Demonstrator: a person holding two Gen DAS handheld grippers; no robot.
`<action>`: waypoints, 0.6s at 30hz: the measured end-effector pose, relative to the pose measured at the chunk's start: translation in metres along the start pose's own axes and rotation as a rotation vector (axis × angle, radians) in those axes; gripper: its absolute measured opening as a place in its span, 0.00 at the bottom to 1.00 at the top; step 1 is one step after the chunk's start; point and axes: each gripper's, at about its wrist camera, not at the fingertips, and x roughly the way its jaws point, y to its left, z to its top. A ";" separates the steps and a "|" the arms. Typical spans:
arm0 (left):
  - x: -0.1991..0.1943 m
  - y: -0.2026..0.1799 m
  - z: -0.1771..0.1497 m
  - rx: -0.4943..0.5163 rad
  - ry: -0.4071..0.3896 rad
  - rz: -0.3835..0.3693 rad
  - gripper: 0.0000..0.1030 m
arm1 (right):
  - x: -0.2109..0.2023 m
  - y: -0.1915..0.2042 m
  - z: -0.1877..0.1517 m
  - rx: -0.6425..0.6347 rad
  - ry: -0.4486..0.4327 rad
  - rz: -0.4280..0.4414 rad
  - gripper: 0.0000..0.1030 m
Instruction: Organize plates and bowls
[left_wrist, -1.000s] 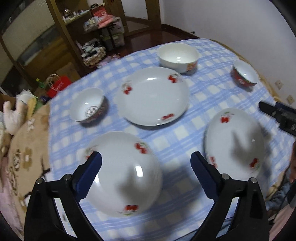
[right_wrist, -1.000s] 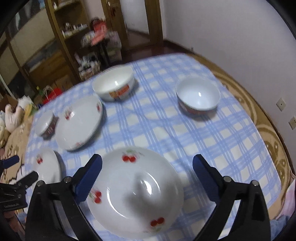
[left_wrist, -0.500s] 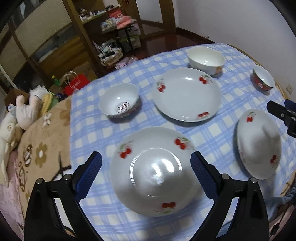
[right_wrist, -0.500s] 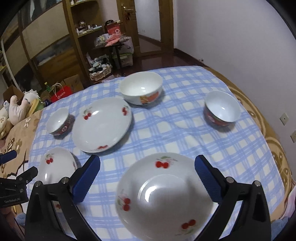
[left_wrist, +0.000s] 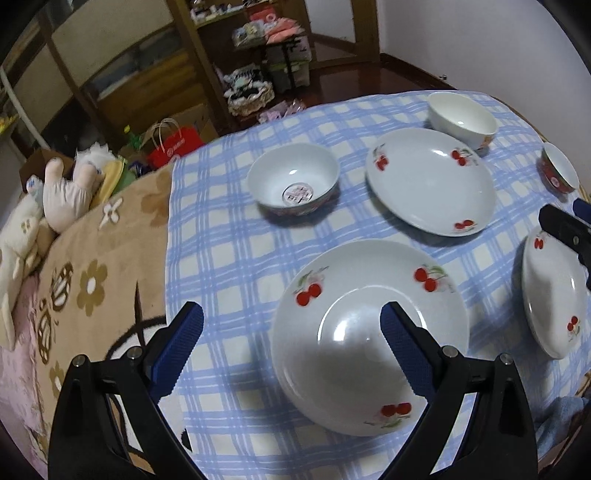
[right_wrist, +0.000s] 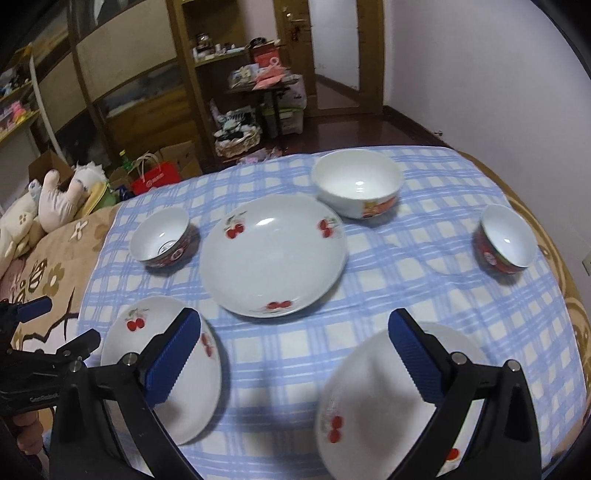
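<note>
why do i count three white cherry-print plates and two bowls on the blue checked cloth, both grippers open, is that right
Not quite: there are three bowls. The right wrist view shows a big white bowl and two small red-sided bowls. The three white cherry-print plates and open left gripper and right gripper are right.

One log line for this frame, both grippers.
left gripper: open, empty | right gripper: open, empty | three plates, three bowls unstacked on checked cloth

3 white cherry-print plates (right_wrist: 273, 254), 3 upright bowls (right_wrist: 356, 188), all apart on blue checked cloth
</note>
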 end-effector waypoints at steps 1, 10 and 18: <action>0.004 0.004 -0.001 -0.012 0.006 -0.004 0.92 | 0.003 0.006 0.000 -0.010 0.004 0.002 1.00; 0.027 0.020 -0.007 -0.043 0.042 0.022 0.92 | 0.029 0.041 -0.011 -0.061 0.054 0.020 0.99; 0.053 0.031 -0.017 -0.077 0.140 0.015 0.92 | 0.050 0.056 -0.024 -0.071 0.108 0.030 0.98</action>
